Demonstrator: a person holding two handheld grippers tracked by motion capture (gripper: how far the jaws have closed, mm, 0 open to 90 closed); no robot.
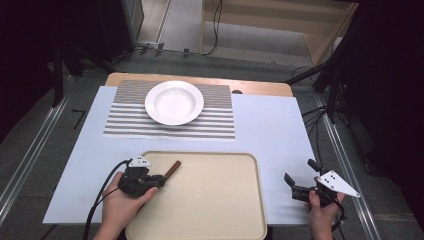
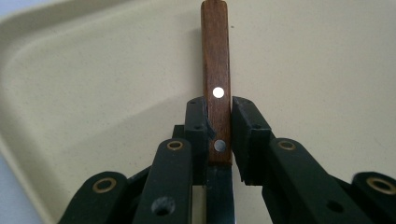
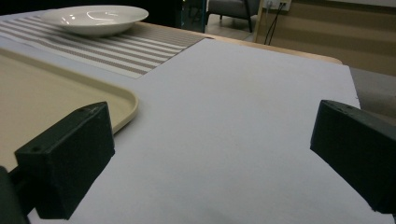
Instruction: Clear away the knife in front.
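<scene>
A knife with a brown wooden handle (image 2: 215, 70) and two metal rivets sits between the jaws of my left gripper (image 2: 218, 116), which is shut on it. The handle (image 1: 172, 169) points away from the gripper. The blade runs back under the jaws and is mostly hidden. My left gripper (image 1: 159, 180) is low over the left part of a beige tray (image 1: 210, 205). My right gripper (image 1: 300, 171) is over the white table cover right of the tray, open with nothing between its jaws (image 3: 210, 154).
A white deep plate (image 1: 174, 102) stands on a grey striped placemat (image 1: 120, 125) at the back of the table. The tray's raised rim (image 3: 126, 100) lies left of my right gripper. The table's right edge is close to the right hand.
</scene>
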